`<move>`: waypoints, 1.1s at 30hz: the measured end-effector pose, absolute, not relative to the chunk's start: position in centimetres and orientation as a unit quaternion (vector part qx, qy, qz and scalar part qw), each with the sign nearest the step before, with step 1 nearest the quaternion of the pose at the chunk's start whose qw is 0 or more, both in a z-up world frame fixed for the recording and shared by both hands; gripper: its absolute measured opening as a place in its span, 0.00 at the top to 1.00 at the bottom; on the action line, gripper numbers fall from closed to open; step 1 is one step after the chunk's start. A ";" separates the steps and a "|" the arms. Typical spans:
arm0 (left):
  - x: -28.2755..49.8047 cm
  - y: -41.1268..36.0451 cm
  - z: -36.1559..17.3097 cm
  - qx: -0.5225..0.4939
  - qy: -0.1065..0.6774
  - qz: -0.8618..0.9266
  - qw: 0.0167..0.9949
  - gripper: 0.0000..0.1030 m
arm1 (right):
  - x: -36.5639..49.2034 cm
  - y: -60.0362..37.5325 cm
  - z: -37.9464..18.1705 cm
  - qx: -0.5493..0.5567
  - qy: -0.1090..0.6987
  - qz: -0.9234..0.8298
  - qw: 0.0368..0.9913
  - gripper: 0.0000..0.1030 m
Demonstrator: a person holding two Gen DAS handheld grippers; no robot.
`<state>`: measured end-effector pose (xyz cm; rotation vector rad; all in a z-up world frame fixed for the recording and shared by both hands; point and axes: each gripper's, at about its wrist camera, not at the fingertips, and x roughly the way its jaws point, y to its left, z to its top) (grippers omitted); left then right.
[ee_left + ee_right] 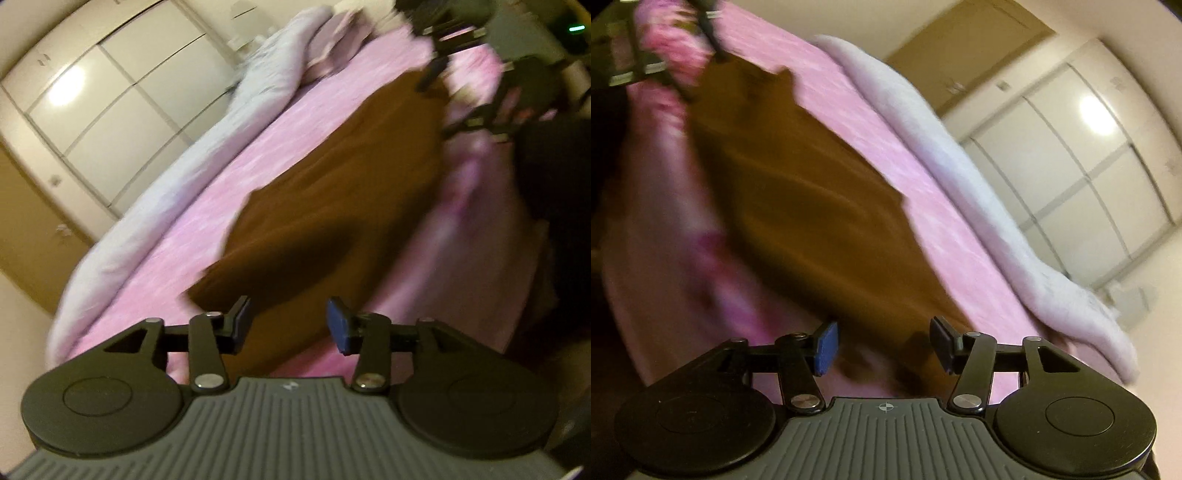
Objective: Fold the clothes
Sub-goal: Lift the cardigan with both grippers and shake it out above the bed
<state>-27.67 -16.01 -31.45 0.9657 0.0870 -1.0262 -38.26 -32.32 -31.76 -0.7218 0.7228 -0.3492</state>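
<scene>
The brown garment (332,192) lies spread along the pink sheet (207,206) of the bed, stretching ahead of both claws, with a rolled pale duvet (177,177) beyond its far edge. The left claw (290,325) hangs over the near end of the cloth with its blue pads spread wide and nothing between them. The right claw (884,347) is likewise spread and empty, poised over the opposite end of the same garment (812,206); in each view the other claw shows, blurred, at the far end of the cloth.

Both pictures are smeared by motion, so seams, sleeves and any existing crease cannot be made out, and whether the cloth is already folded once is unclear. Judging from the stance, the claws seem set either to take hold of an edge or to have just let one go. If a grip is wanted, each claw should close on one layer at a corner, at matching points, and lift evenly so the fabric stays taut between them.
</scene>
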 end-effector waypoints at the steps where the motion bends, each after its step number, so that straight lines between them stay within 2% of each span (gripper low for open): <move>1: -26.5 -15.5 -31.5 0.453 0.038 -0.455 0.765 0.50 | -37.9 -31.5 -32.1 -0.352 0.342 -0.156 0.857 0.48; 2: -25.4 -15.4 -31.8 0.468 0.040 -0.441 0.765 0.42 | -37.2 -30.6 -32.5 -0.367 0.341 -0.142 0.854 0.48; 4: -22.8 -15.2 -32.2 0.477 0.057 -0.427 0.766 0.40 | -35.8 -29.1 -33.3 -0.393 0.339 -0.117 0.846 0.48; 5: -21.9 -15.2 -32.3 0.471 0.070 -0.429 0.767 0.35 | -35.2 -28.6 -33.8 -0.403 0.339 -0.109 0.843 0.48; 9: -19.0 -15.4 -33.0 0.440 0.123 -0.458 0.762 0.35 | -32.4 -29.1 -34.8 -0.419 0.358 -0.093 0.829 0.48; 11: -18.7 -15.3 -33.2 0.426 0.133 -0.473 0.760 0.44 | -32.4 -29.1 -34.9 -0.423 0.357 -0.089 0.828 0.48; 12: -18.8 -15.1 -33.3 0.418 0.138 -0.481 0.758 0.62 | -32.5 -29.1 -35.0 -0.424 0.356 -0.087 0.828 0.48; 13: -18.9 -15.0 -33.3 0.410 0.144 -0.489 0.756 0.75 | -32.6 -29.3 -34.6 -0.417 0.354 -0.087 0.833 0.49; 14: -19.0 -14.8 -33.4 0.403 0.149 -0.497 0.754 0.83 | -32.9 -29.6 -33.8 -0.404 0.350 -0.088 0.840 0.54; 15: -19.6 -14.8 -33.1 0.401 0.139 -0.499 0.755 0.86 | -33.1 -29.9 -33.1 -0.391 0.346 -0.089 0.848 0.74; 16: -20.2 -14.7 -32.7 0.397 0.131 -0.503 0.756 0.87 | -33.4 -30.1 -32.3 -0.378 0.342 -0.090 0.856 0.86; 19: -22.3 -14.7 -30.3 0.356 0.122 -0.532 0.758 0.88 | -34.3 -31.3 -29.6 -0.336 0.325 -0.101 0.878 0.91; 22: -25.3 -15.4 -27.0 0.312 0.101 -0.576 0.749 0.88 | -35.3 -34.6 -25.7 -0.298 0.288 -0.156 0.897 0.92; 25: -27.4 -17.0 -24.6 0.278 0.082 -0.613 0.735 0.88 | -36.1 -35.5 -25.0 -0.288 0.281 -0.174 0.899 0.91; 27: -27.9 -18.8 -23.6 0.262 0.078 -0.627 0.729 0.88 | -36.6 -35.8 -24.9 -0.285 0.278 -0.182 0.899 0.90; 29: -27.9 -20.8 -23.0 0.249 0.077 -0.635 0.728 0.88 | -37.2 -36.1 -24.8 -0.282 0.276 -0.190 0.899 0.82; 30: -27.4 -21.8 -22.6 0.241 0.079 -0.637 0.728 0.88 | -37.4 -36.3 -24.8 -0.281 0.274 -0.195 0.899 0.76; 32: -26.1 -23.6 -21.6 0.226 0.085 -0.640 0.730 0.88 | -38.0 -36.6 -24.7 -0.278 0.272 -0.203 0.899 0.54; 33: -25.2 -24.5 -21.1 0.218 0.089 -0.642 0.730 0.88 | -38.2 -36.8 -24.7 -0.276 0.271 -0.207 0.899 0.40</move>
